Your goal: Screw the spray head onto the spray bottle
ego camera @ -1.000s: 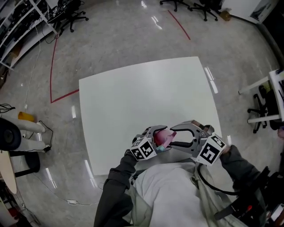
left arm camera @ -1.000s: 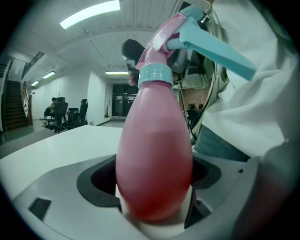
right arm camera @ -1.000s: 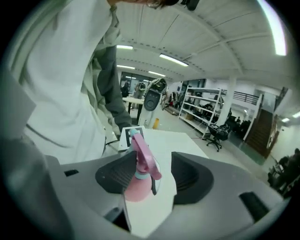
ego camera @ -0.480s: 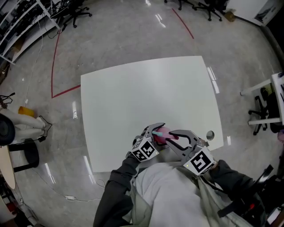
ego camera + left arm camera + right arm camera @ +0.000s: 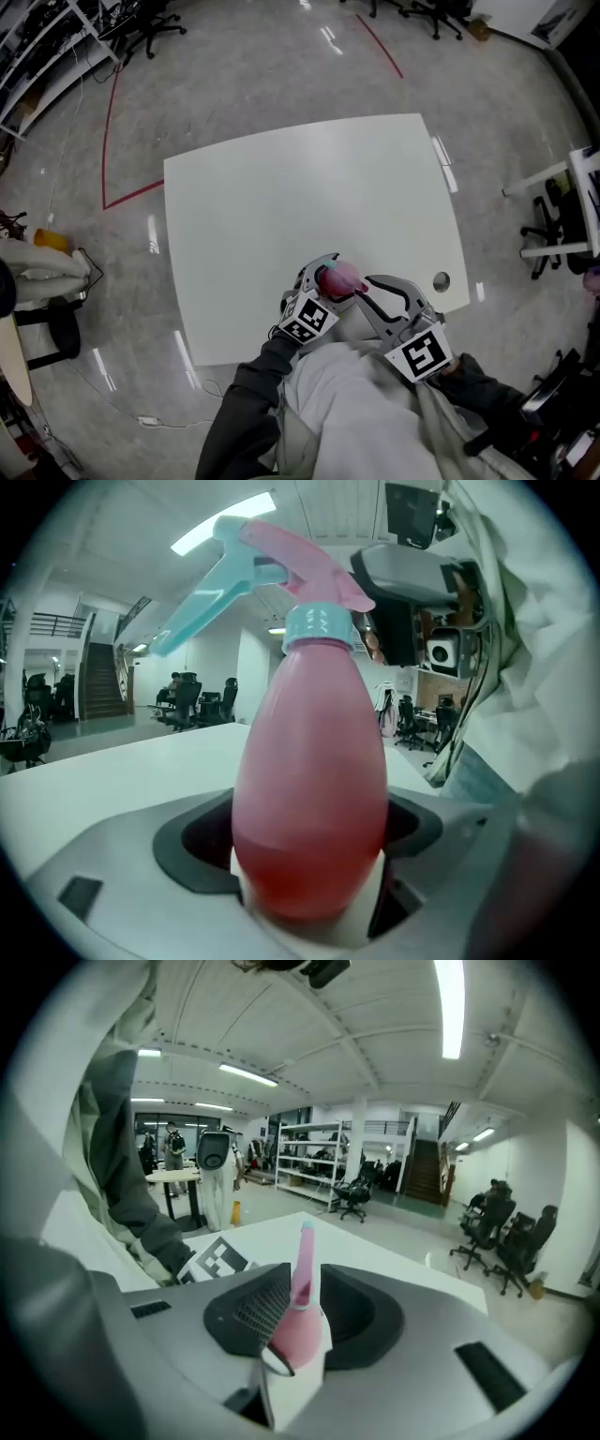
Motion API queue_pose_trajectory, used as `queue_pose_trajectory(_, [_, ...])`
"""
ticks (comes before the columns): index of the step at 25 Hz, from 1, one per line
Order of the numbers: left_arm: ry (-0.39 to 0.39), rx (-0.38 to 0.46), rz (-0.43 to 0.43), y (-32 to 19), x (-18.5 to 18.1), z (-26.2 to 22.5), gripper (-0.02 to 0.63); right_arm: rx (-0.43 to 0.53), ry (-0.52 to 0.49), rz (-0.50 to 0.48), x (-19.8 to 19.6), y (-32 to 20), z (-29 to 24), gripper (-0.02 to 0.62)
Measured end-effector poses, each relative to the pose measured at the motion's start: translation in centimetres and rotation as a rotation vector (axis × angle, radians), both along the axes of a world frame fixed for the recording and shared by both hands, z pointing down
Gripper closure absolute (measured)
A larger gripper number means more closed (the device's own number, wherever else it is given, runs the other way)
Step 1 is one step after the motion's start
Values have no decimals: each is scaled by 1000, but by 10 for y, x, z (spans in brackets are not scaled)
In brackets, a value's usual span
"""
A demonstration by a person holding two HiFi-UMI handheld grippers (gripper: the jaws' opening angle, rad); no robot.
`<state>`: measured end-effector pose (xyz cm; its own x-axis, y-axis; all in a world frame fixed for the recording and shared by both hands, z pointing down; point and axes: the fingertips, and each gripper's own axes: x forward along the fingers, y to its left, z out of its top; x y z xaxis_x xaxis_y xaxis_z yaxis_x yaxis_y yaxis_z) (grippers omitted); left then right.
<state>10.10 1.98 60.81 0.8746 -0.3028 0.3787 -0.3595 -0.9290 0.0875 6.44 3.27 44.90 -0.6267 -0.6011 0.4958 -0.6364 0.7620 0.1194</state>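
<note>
A pink spray bottle with a pink and teal spray head on its neck is held low over the white table, near its front edge. My left gripper is shut on the bottle's body, which stands upright between the jaws. My right gripper comes in from the right and is shut on the spray head; its jaws have just been closing with the head between them. The teal trigger points away to the left.
A round metal grommet sits in the table near its right front corner. The person's torso and sleeves press against the table's front edge. Office chairs and a red floor line surround the table.
The right gripper has rolled, shifted left and closed its wide-open jaws onto the spray head. The left gripper has moved a little with the bottle, which now stands more upright.
</note>
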Motion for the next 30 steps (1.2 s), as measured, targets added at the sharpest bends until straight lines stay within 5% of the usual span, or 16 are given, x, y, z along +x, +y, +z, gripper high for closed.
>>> queue_pose_trajectory(8, [-27,19,21,-1,2,0,172,-323,-323,-38,-30,22,11,508])
queue_pose_trajectory(10, [-31,20,73,3,4,0,172,-304,-392,-120,-33,25,-10,508])
queue_pose_trajectory(12, [-26,16,139,7,4,0,172,-134,-292,-258,-27,31,-34,509])
queue_pose_trajectory(16, [-24,18,250,13,0,3,172,319,186,-414,3,11,-37,506])
queue_pose_trajectory(18, [-23,19,283,15,0,3,172,295,250,-500,7,3,-21,446])
queue_pose_trajectory(24, [-22,22,334,22,3,0,172,155,187,-616,-6,-8,-19,340])
queue_pose_trajectory(30, [-23,25,373,25,-2,-1,172,77,256,-771,-17,-13,-2,321])
